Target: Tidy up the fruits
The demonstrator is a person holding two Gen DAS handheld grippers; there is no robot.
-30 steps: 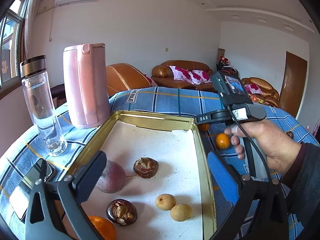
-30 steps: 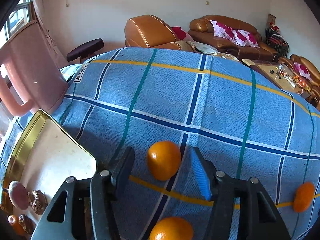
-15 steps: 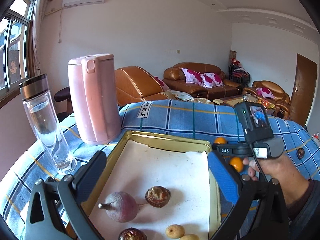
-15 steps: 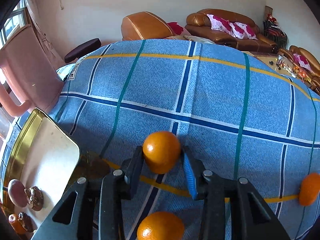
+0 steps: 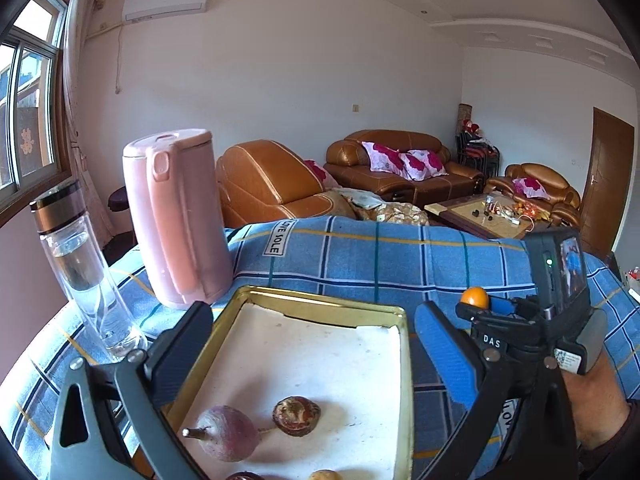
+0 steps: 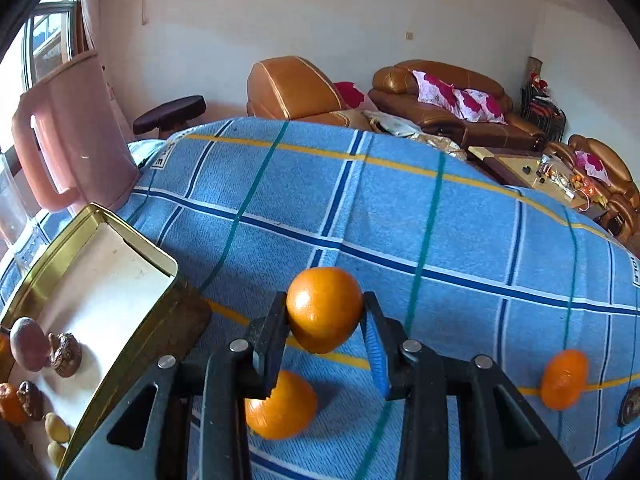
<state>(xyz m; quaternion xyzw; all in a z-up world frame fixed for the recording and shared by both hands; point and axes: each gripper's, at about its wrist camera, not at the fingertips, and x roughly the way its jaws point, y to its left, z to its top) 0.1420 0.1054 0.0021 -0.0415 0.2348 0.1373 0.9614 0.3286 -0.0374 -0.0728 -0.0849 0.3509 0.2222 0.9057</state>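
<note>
In the left wrist view, my left gripper (image 5: 312, 356) is hanging over the gold tray (image 5: 320, 305), tilted gently downward, its jaws spread wide with nothing between them. At lower right of the frame my right hand (image 5: 592, 396) is wrapping the handle of my right gripper (image 5: 476, 300), which reads "DAS" in white letters, and a mandarin (image 5: 474, 297) is peeking out between its fingers. A label on the blue plaid cloth (image 5: 360, 256) reads "SOLE" after some letters I cannot make out. On the tray's white lining a purple passion fruit (image 5: 228, 434) is lying beside a wrinkled brown fruit (image 5: 296, 416), apart.

In the right wrist view, my right gripper (image 6: 325, 316) is pitching steeply down, jaws closing, both pads pressing the mandarin (image 6: 324, 309) at lower centre, above the cloth. A second mandarin (image 6: 284, 408) is sitting beneath my fingers, a third (image 6: 564, 378) at right. The tray (image 6: 132, 236) is sitting at lower left.
</note>
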